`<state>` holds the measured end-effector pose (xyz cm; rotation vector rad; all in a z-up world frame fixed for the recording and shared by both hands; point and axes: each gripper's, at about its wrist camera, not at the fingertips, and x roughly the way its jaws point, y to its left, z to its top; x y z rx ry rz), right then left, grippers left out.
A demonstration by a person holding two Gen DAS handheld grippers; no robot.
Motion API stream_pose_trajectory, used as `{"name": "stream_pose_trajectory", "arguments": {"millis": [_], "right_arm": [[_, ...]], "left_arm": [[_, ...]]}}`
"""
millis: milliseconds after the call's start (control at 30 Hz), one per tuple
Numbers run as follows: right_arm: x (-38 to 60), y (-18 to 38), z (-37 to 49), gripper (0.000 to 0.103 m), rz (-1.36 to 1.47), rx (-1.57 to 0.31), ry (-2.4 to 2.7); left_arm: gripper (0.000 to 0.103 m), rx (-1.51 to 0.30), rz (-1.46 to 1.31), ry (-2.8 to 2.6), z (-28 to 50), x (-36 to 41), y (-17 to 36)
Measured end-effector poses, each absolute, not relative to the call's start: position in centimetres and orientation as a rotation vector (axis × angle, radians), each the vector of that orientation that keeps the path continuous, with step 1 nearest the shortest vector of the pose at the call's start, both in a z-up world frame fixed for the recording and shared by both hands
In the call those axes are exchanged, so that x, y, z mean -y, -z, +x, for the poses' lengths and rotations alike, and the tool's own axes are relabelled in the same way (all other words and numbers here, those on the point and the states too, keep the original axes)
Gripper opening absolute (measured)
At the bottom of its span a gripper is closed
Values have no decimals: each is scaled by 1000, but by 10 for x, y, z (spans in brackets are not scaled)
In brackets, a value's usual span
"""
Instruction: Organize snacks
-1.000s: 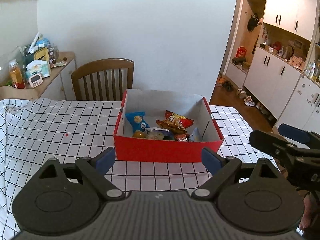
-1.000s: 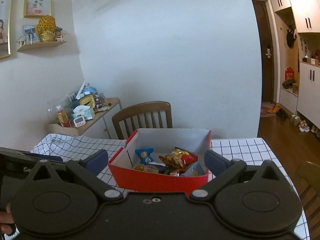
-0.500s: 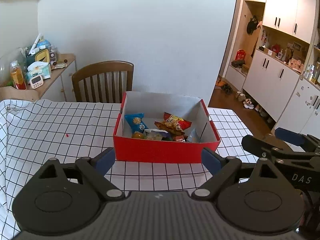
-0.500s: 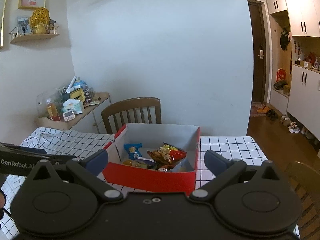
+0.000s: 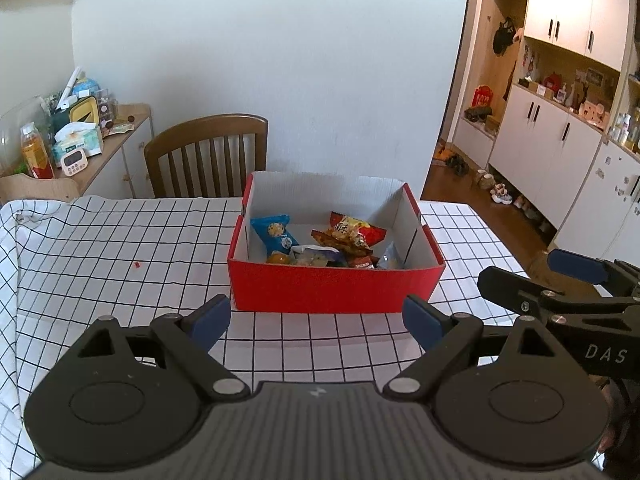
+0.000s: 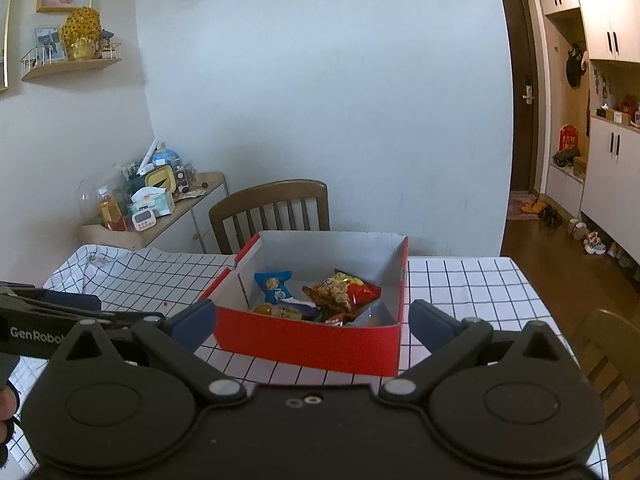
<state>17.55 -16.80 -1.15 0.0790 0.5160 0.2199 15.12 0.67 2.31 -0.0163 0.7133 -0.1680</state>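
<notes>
Both the left gripper [image 5: 316,322] and right gripper [image 6: 312,320] hang spread wide and unladen above the table's [image 5: 120,248] near edge, facing the snack-filled box [image 5: 336,290].

2 wrist views toward red box [image 5: 336,288]

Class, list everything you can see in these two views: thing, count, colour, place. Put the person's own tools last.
box: one, red outside, white inside, on the table
blue snack packet: one, in the box, left
red-orange snack bag: one, in the box, middle
other snacks: several, mixed colours, box front; count unclear
tablecloth: one, white with black grid, on the table
chair: one, brown wood, behind the table
left hand-held gripper: one, black with blue pads, open, before the box
right hand-held gripper: same, open
</notes>
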Motion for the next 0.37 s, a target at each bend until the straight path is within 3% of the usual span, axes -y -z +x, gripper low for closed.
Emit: {"name": "stream_pose_trajectory", "arguments": {"millis": [367], "right_arm": [[167, 20, 176, 103, 102, -551, -230]], "left_arm": [[93, -773, -49, 172, 154, -12, -14]]}}
